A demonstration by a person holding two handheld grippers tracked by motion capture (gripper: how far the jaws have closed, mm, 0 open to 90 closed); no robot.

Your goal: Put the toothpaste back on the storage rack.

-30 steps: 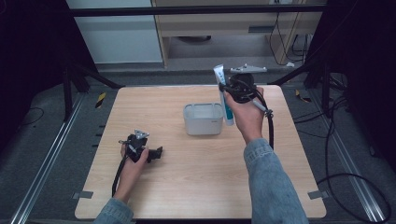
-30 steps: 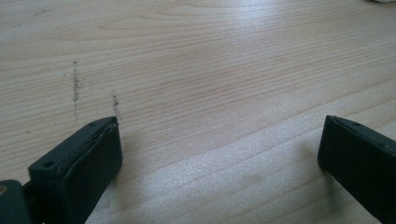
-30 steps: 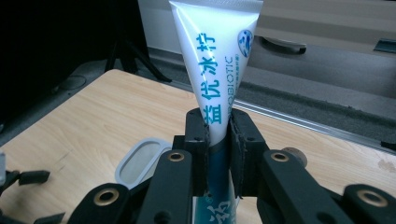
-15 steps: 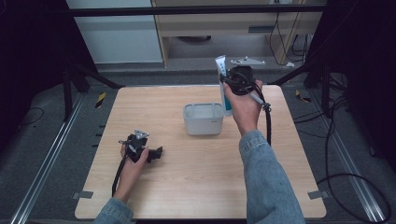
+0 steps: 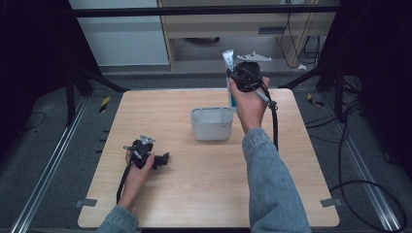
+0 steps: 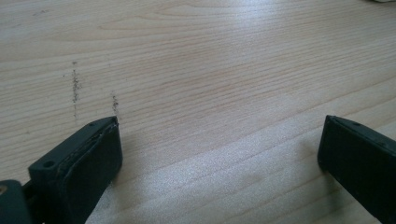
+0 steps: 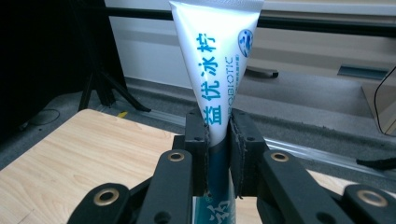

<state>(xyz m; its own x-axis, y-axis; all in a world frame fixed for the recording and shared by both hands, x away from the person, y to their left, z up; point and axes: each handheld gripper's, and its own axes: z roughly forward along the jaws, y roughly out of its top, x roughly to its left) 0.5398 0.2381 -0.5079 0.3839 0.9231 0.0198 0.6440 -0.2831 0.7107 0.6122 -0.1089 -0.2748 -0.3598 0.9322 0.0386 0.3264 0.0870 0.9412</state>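
white tube [image 7: 215,65] clenched in right tongs [image 5: 232,82] has risen higher above the bin [image 5: 211,124]; left tongs [image 6: 219,154] rest released on bench [image 5: 204,194].

The tool [image 6: 219,154] gapes wide over the bare wooden table [image 6: 210,70].

White-and-teal tube [image 7: 215,70], black claw [image 7: 218,140], pale grey bin [image 5: 211,124], light wood table [image 5: 194,194]
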